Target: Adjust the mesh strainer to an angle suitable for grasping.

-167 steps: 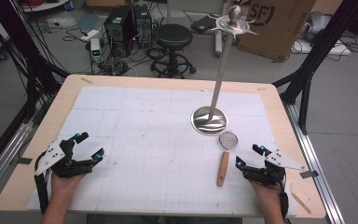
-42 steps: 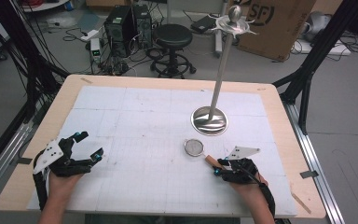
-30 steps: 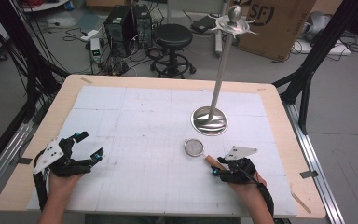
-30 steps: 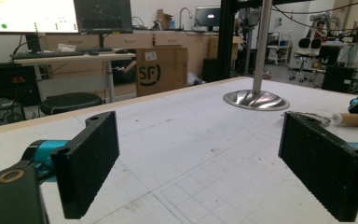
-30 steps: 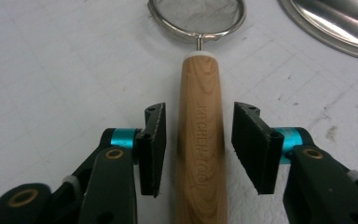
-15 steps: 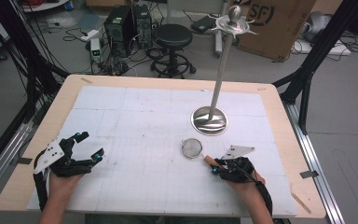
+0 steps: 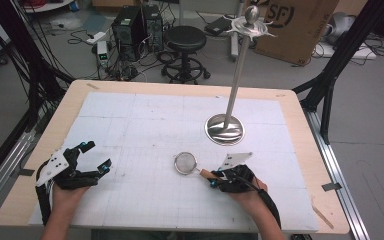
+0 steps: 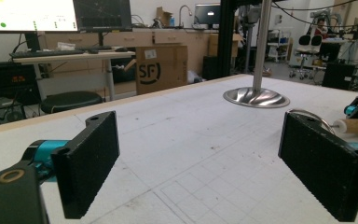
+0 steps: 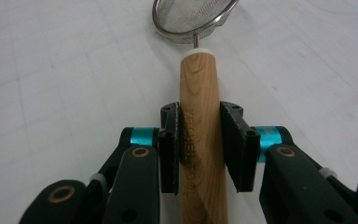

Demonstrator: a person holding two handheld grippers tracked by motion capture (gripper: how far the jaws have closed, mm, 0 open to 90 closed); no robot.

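Note:
A small mesh strainer (image 7: 185, 163) with a wooden handle (image 9: 199, 135) lies near the table's front, right of centre. My right gripper (image 7: 214, 178) is shut on that handle; in the right gripper view both pads press its sides and the mesh bowl (image 9: 193, 17) sits just ahead. My left gripper (image 7: 94, 156) rests at the front left, jaws wide apart and empty. In the left gripper view its pads (image 8: 92, 163) frame bare table, with the strainer rim (image 8: 310, 117) behind the right pad. A tall metal stand (image 7: 233, 85) with a round base (image 7: 224, 129) rises behind the strainer.
The table is covered by a white gridded mat (image 7: 145, 125) with a wooden rim (image 7: 300, 115). Beyond the far edge stand a black stool (image 7: 185, 40), computer towers (image 7: 135, 25), a cardboard box (image 7: 295, 20) and black frame legs (image 7: 330, 75).
My right gripper moved in from the front right, closed on the strainer's handle and has carried the strainer leftward. The left gripper has stayed put.

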